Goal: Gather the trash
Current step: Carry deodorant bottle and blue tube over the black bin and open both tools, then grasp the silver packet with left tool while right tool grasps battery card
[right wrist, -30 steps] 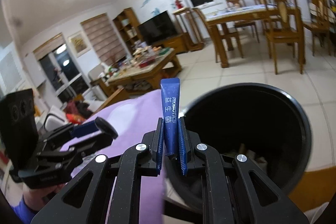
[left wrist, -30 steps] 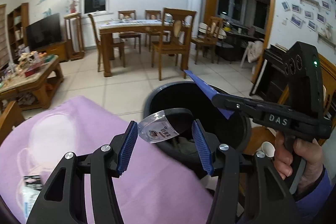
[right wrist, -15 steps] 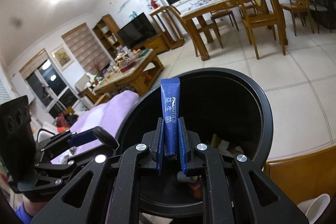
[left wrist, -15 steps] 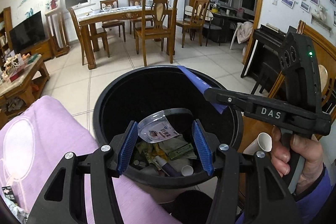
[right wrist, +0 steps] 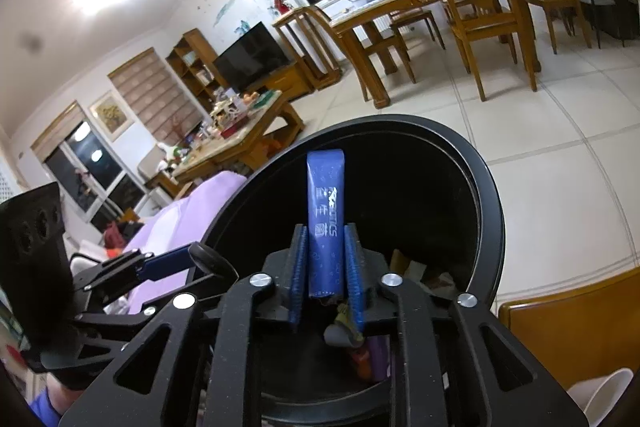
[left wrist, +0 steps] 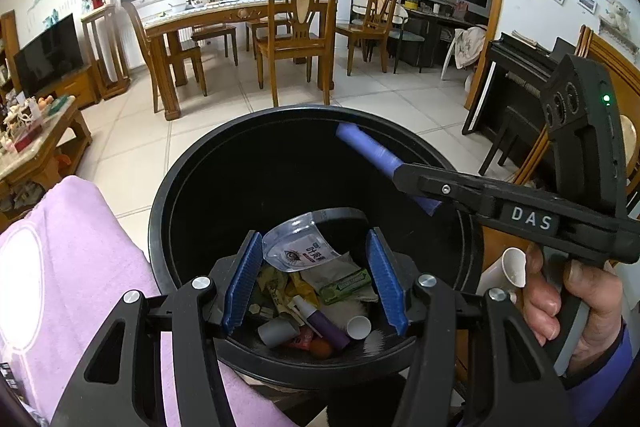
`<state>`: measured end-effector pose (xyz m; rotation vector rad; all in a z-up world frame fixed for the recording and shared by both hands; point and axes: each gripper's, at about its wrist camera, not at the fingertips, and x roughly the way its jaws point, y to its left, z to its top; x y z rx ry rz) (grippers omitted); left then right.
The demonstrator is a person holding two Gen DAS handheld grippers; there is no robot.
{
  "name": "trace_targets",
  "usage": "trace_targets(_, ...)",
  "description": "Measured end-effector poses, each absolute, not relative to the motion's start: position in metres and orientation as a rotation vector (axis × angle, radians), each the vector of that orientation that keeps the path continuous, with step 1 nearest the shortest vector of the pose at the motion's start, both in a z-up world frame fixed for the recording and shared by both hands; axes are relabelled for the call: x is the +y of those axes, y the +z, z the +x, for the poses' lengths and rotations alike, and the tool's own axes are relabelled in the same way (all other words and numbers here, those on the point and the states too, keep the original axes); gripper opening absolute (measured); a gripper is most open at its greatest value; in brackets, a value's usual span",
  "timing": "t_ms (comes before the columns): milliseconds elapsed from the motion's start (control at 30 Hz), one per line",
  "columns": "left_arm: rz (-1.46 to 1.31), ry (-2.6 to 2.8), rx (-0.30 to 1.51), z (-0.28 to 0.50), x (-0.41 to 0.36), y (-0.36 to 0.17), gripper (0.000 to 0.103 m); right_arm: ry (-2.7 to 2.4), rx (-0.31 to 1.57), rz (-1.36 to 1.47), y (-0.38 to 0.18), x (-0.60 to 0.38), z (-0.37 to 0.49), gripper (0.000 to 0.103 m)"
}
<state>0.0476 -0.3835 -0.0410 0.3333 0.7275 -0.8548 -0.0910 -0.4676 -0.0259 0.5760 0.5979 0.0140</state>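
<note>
A round black trash bin [left wrist: 192,167] [right wrist: 486,187] sits below both grippers, with several wrappers, small tubes and caps at its bottom. My left gripper [left wrist: 316,283] holds a clear plastic blister pack [left wrist: 298,247] with a printed label over the bin's near side; the pack touches the left pad only. My right gripper [right wrist: 325,273] is over the bin; a blue sachet [right wrist: 325,219] stands between its slightly parted pads. The sachet [left wrist: 372,151] and right gripper also show in the left wrist view.
A purple cloth [left wrist: 60,267] covers the surface left of the bin. A white paper cup [left wrist: 512,267] lies to its right. A coffee table [left wrist: 32,139], a dining table with chairs [left wrist: 240,15] and a piano [left wrist: 512,75] stand across the tiled floor.
Both grippers moved from above the purple cloth to over the bin's opening. The right pads have parted slightly around the blue sachet.
</note>
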Motion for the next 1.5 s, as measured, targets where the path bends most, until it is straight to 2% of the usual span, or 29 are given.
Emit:
trace_targets(100, 0.343, -0.844, 0.732, 0.049, -0.385, -0.039, 0.055, 0.009, 0.597, 0.58, -0.024, -0.467, -0.092, 0.045)
trace_targets(233, 0.349, -0.838, 0.727, 0.044, -0.386, -0.036, 0.07, 0.001, 0.595, 0.575, -0.02, -0.462, -0.091, 0.046)
trace_targets(333, 0.358, -0.845, 0.73, 0.039, -0.379, -0.032, 0.07, 0.002, 0.594, 0.566, -0.017, -0.46, -0.089, 0.048)
trace_targets(400, 0.364, -0.839, 0.73, 0.036, -0.368, -0.027, 0.07, 0.002, 0.589, 0.56, -0.013, -0.455, -0.089, 0.055)
trace_targets(467, 0.36, -0.819, 0.725, 0.033, -0.351, -0.023, 0.079, 0.01, 0.586, 0.551, -0.009, -0.446, -0.088, 0.055)
trace_targets(633, 0.322, -0.715, 0.739, 0.038, -0.284, -0.019, 0.079, 0.062, 0.607, 0.505, 0.002, -0.406, -0.075, 0.055)
trace_targets(733, 0.292, -0.598, 0.741, 0.043, -0.228, -0.018, 0.089, 0.099, 0.619, 0.473, 0.007, -0.375, -0.065, 0.055)
trace_targets(900, 0.233, -0.415, 0.723, 0.047, -0.143, -0.016, 0.089, 0.154, 0.646, 0.427, 0.012, -0.326, -0.047, 0.06)
trace_targets(1067, 0.171, -0.317, 0.746, 0.055, -0.088, -0.022, 0.095, 0.236, 0.689, 0.348, 0.019, -0.253, -0.02, 0.06)
trace_targets(1300, 0.132, -0.352, 0.884, 0.083, -0.067, -0.05, 0.096, 0.347, 0.777, 0.248, 0.019, -0.159, 0.015, 0.06)
trace_targets(1500, 0.038, -0.374, 0.875, 0.076, -0.041, -0.056, 0.096, 0.432, 0.863, 0.225, 0.013, -0.097, 0.057, 0.06)
